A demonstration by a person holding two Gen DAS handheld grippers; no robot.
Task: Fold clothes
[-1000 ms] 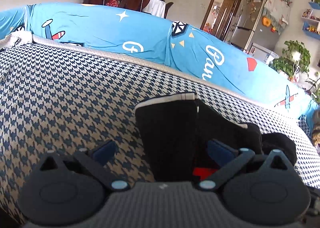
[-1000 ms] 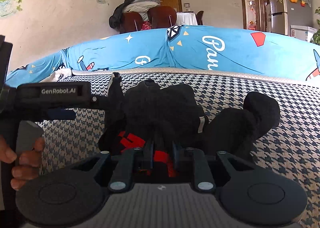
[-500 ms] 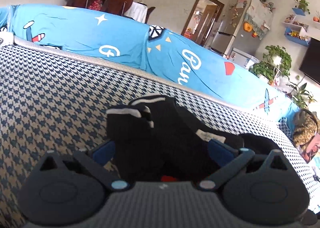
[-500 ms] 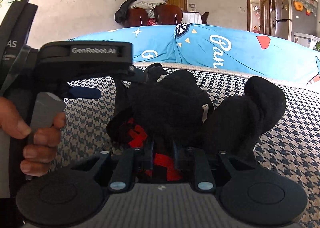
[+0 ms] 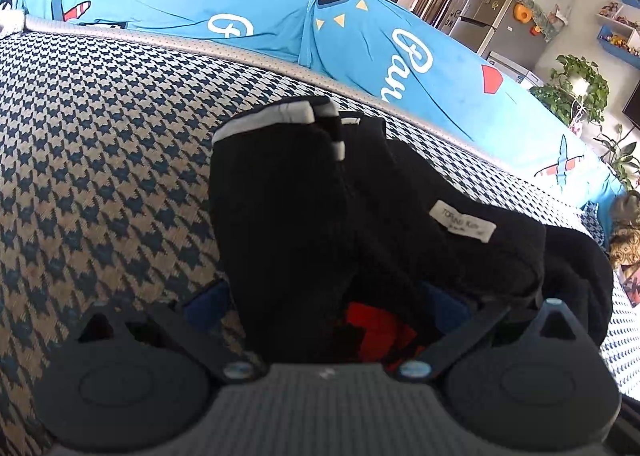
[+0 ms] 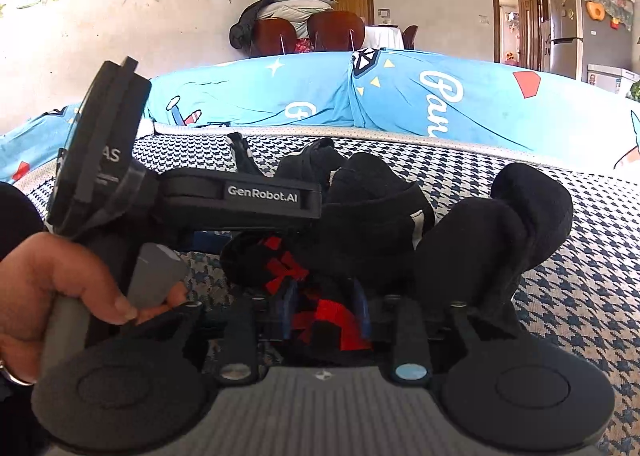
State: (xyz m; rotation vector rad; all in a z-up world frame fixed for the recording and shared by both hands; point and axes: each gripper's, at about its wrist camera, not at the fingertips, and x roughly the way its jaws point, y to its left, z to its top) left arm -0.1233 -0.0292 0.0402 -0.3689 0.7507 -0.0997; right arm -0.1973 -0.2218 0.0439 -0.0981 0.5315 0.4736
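Both half-buried in black garment (image 5: 288, 216): left fingers (image 5: 208, 306) wide, right fingers (image 6: 289, 312) narrow, opening.

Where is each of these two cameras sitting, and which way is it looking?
Left wrist view: sits on the left gripper, looking forward and down along its wide-apart blue fingers at the black garment on the houndstooth cover; no hand shows.
Right wrist view: sits on the right gripper, whose jaws are opening with the garment's red-printed part between them; the person's left hand holding the left gripper shows at left.
Both share the garment, the cover and the blue cushions.
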